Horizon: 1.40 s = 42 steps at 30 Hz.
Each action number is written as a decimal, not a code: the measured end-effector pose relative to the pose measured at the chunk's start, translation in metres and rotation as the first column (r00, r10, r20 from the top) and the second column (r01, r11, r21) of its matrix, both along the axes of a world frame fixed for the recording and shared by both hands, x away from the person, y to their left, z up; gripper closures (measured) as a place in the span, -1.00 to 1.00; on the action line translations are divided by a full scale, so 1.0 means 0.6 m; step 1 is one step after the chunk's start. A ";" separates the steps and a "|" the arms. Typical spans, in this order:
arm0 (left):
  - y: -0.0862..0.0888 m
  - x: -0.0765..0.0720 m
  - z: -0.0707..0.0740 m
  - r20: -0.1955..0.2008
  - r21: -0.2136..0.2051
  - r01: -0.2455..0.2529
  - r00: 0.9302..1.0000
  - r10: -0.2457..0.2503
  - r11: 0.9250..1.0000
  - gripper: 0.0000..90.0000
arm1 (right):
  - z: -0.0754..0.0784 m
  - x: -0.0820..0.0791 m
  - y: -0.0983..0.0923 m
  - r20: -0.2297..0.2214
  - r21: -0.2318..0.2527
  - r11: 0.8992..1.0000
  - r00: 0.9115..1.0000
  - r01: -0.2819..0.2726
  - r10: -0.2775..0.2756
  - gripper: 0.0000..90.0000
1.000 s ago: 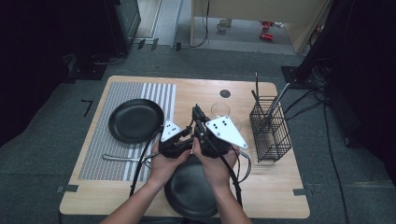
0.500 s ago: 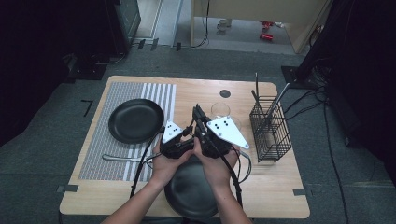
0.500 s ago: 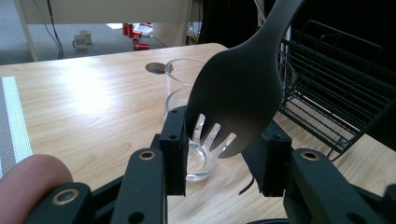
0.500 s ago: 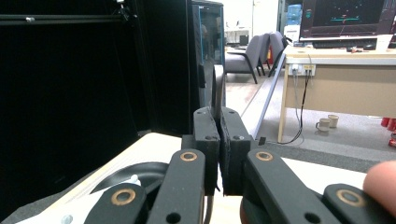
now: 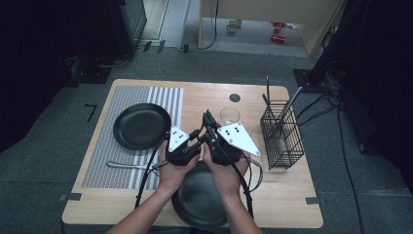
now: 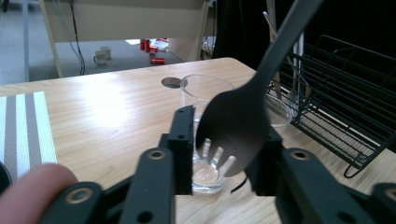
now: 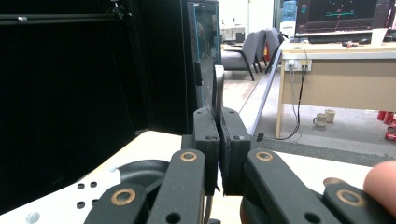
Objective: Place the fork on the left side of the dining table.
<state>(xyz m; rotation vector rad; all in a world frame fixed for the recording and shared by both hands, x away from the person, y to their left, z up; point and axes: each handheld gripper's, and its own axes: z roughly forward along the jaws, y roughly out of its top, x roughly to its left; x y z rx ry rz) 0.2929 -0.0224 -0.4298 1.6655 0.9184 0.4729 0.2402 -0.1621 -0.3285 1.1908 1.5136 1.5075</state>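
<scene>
A: Right gripper clamped tight on the handle of a dark spork, held up above the table, in front of the glass

B: Left gripper just closing, jaws either side of the spork's head; pad contact impossible to tell. Wire basket just beside, black pan off to the left

A dark metal fork hangs tilted, tines down, in front of a clear glass.
</scene>
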 end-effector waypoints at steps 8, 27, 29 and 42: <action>0.009 0.006 0.000 -0.022 -0.009 -0.016 1.000 0.015 1.000 0.80 | -0.006 0.000 -0.010 0.011 0.008 0.999 0.999 -0.045 0.045 0.87; 0.019 0.009 0.002 -0.042 -0.043 0.087 0.995 -0.089 0.995 0.99 | -0.041 0.017 -0.020 0.016 -0.004 0.989 0.989 -0.149 0.149 0.77; 0.020 0.008 0.005 -0.040 -0.050 0.092 0.995 -0.094 0.995 0.99 | -0.051 0.021 -0.017 0.000 -0.006 0.987 0.987 -0.162 0.162 0.78; 0.027 0.009 0.007 -0.047 -0.089 0.111 0.992 -0.115 0.990 0.99 | -0.089 0.035 -0.011 -0.063 0.000 0.972 0.970 -0.235 0.235 0.82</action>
